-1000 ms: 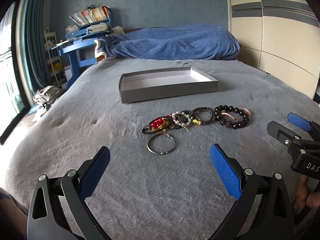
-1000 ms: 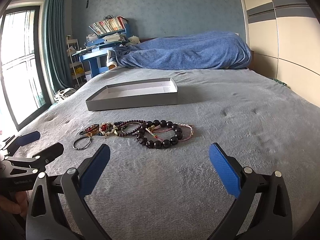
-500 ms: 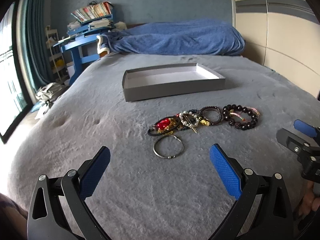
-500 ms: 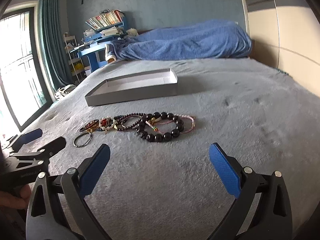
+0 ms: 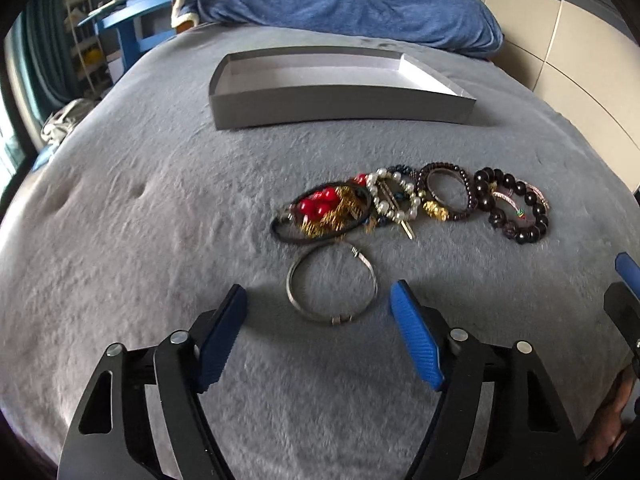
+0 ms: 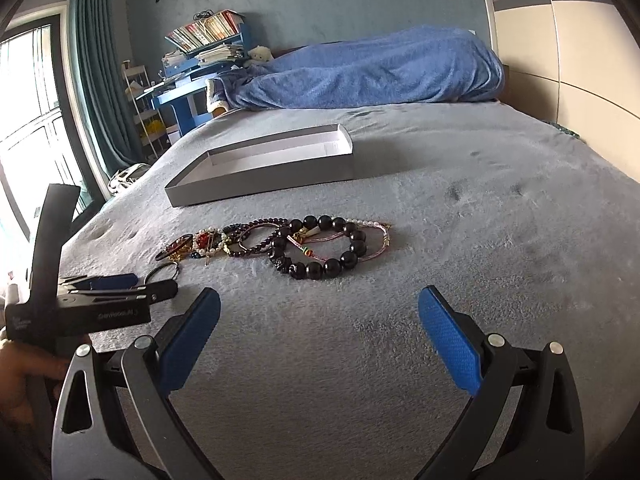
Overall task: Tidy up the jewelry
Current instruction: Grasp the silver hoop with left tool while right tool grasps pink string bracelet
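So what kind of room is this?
Most likely a bedroom: the jewelry lies on a big bed with a rumpled blue blanket, and a blue desk piled with books stands by the window.

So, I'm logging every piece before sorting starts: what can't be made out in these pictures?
- Left wrist view: the tangled red and gold pieces overlap, so their count is unclear.
- Right wrist view: the left gripper covers most of the silver bangle.
- Right wrist view: the tray floor is partly hidden by its near wall.

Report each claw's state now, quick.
Left claw: open, empty, just short of the thin silver metal bangle.
Right claw: open, empty, above the grey plush bedspread.
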Available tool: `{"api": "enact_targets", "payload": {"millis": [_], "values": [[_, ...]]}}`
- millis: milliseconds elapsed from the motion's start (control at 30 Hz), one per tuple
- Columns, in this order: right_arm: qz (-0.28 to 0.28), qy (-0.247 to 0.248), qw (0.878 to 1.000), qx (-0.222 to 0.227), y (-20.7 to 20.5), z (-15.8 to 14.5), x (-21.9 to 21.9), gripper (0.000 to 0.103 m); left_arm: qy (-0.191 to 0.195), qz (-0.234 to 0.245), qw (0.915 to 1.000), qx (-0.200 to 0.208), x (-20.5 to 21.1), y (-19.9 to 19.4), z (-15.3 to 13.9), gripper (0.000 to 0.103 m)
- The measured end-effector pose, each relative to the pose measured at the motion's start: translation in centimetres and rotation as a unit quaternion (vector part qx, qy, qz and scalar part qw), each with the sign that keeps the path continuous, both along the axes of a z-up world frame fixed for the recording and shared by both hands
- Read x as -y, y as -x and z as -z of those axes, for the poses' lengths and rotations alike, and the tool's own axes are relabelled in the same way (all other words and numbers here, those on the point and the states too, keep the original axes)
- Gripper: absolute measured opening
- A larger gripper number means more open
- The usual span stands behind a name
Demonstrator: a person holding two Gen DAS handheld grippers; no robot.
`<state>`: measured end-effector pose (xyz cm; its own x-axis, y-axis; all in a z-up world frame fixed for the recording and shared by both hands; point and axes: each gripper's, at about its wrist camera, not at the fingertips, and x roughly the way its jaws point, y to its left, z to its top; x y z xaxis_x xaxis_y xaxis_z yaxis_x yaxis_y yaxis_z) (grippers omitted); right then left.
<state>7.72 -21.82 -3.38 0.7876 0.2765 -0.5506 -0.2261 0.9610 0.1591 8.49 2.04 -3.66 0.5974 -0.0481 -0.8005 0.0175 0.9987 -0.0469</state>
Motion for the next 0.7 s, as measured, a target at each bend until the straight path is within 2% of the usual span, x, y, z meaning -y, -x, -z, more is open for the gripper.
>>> {"api": "enact_targets", "payload": {"millis": [233, 467, 700], "values": [[0.007, 0.001, 1.000, -0.017, -1.5, -0.2, 0.5, 0.098, -0.018, 0.012, 0.9998, 0.002, 0.3, -0.4, 0.1, 0.049], [0.021, -0.004, 0.998, -0.060, -4.8, -0.1, 2.1, 0.098, -0.009, 0.007, 0.9999, 0.004, -0.7, 0.6, -0.1, 0.048], [0.019, 0.013, 0.995, -0.098, -8.9, 0.4, 3.5, 0.068, -0.009, 0.007, 0.9999, 0.001, -0.9, 0.6, 0.2, 0.050]]}}
